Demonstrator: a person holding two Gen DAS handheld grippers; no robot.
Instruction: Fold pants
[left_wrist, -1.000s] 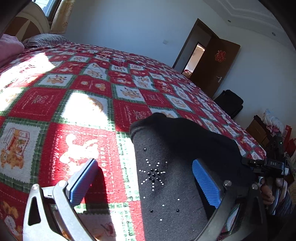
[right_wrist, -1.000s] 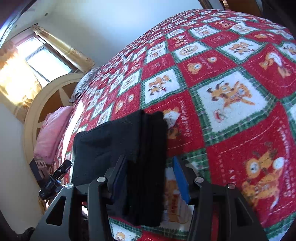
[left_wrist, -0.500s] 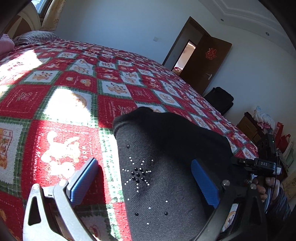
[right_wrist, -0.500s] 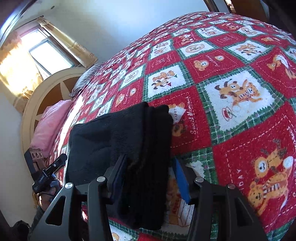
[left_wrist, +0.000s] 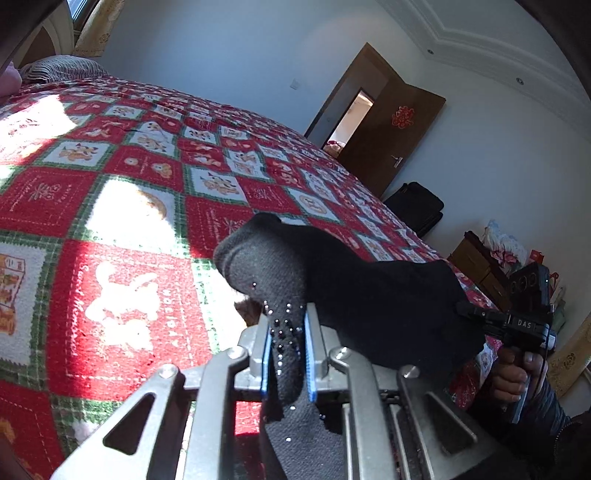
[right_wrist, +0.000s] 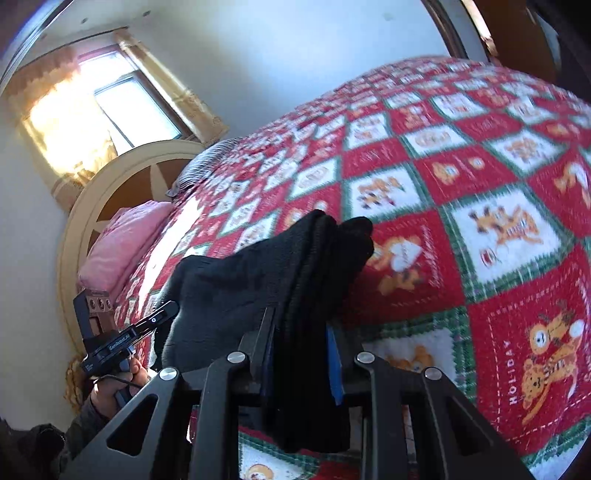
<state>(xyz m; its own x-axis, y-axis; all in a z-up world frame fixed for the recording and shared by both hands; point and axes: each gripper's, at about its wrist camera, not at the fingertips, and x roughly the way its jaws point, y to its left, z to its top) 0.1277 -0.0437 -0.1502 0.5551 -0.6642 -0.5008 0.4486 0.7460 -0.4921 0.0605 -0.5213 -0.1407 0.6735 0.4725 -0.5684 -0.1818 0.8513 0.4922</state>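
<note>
The step in hand is the grab: both grippers take hold of the near edge of the pants (left_wrist: 369, 295), ready to carry it over for a fold

The pants are black, already doubled into a thick bundle, and lie on the red and green quilt (left_wrist: 122, 295) of the bed, at the near side by the person. One corner carries small studs in a star pattern

The left gripper (left_wrist: 286, 354) has its blue pads pressed on that studded corner; its jaws are closing, with the cloth pinched between them and bunched up into a ridge above the pads. The right gripper (right_wrist: 301, 362) bites the other corner, where several layers stack up thick; its jaws are closing too, the stack filling the gap between the pads. In each view the far gripper shows at the edge, held in a hand (left_wrist: 513, 373), with the dark cloth sagging between the two grips

The bundle looks partly lifted at the near edge while its far part rests on the quilt

The next move, as I judge it, calls for both hands to rise together and travel away across the bed, keeping the edge taut and level so the layers do not slide apart, then lay it onto the far part. The thick stack on the right could slip if the pinch is shallow
</note>
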